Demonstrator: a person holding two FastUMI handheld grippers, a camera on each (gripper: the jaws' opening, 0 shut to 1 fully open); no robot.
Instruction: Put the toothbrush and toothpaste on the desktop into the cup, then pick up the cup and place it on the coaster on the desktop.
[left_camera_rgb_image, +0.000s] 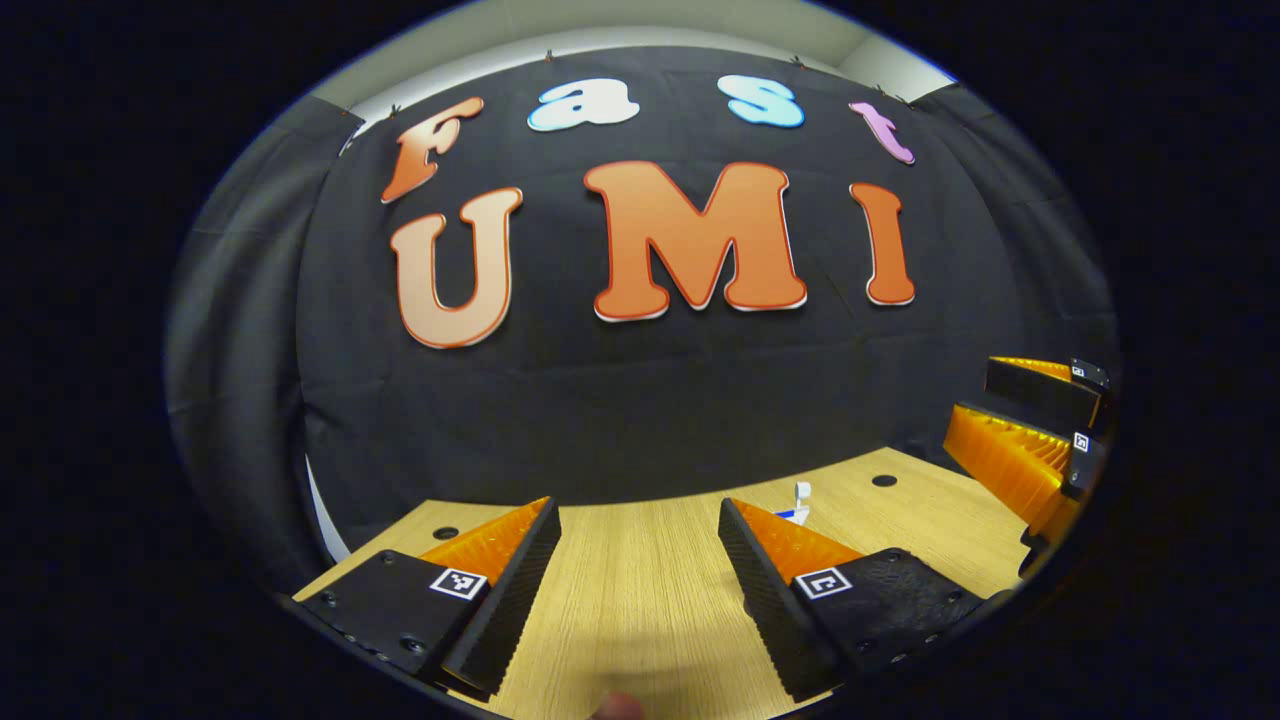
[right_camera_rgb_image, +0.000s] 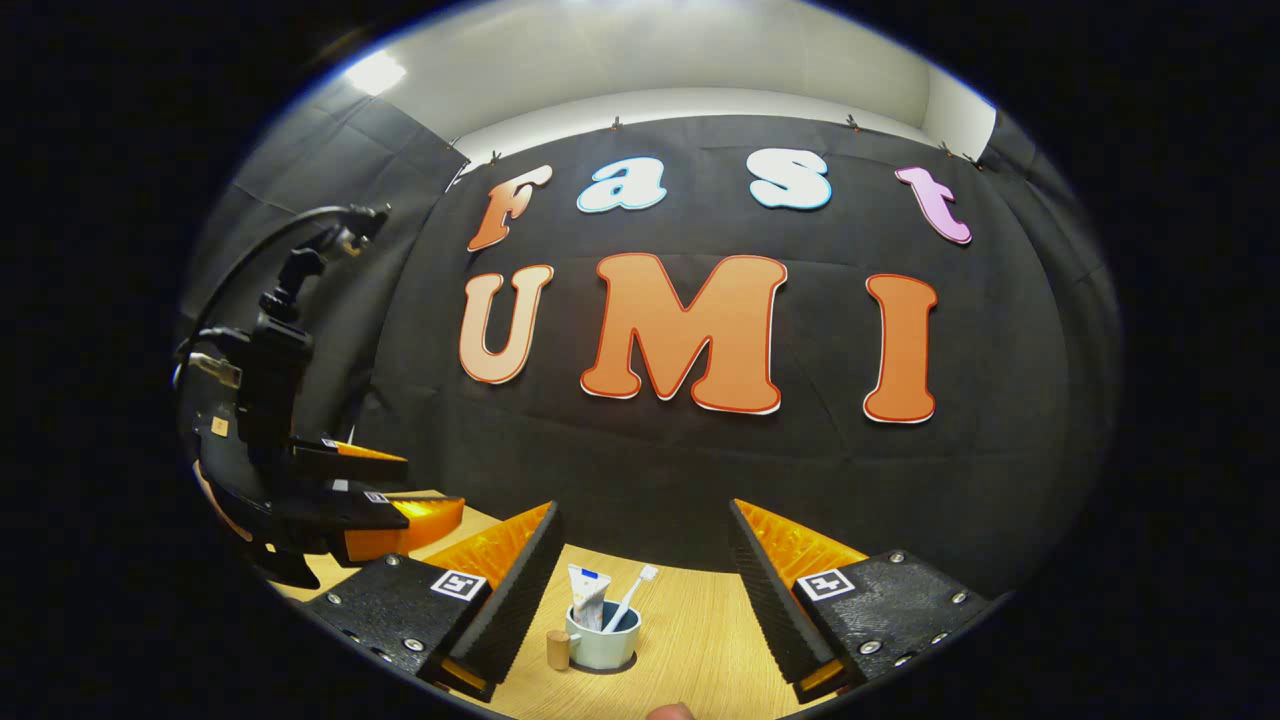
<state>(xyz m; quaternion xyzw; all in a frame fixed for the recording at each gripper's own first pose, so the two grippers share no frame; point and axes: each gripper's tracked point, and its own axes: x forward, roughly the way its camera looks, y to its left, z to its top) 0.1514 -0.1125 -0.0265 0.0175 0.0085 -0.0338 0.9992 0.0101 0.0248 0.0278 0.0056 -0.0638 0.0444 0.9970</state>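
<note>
A: Where is the pale green ceramic cup (right_camera_rgb_image: 602, 640)?
B: On the dark round coaster (right_camera_rgb_image: 606, 665), holding white toothbrush (right_camera_rgb_image: 630, 597) and toothpaste tube (right_camera_rgb_image: 587, 592).
A: Handling?
B: Probably rigid, top-heavy; grasp the wall. Right gripper (right_camera_rgb_image: 645, 590) and left gripper (left_camera_rgb_image: 640, 560) both gape, empty.

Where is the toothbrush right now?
In the right gripper view, the toothbrush stands tilted in the cup beside the toothpaste, low on the wooden desktop between the right gripper's open fingers.
</note>
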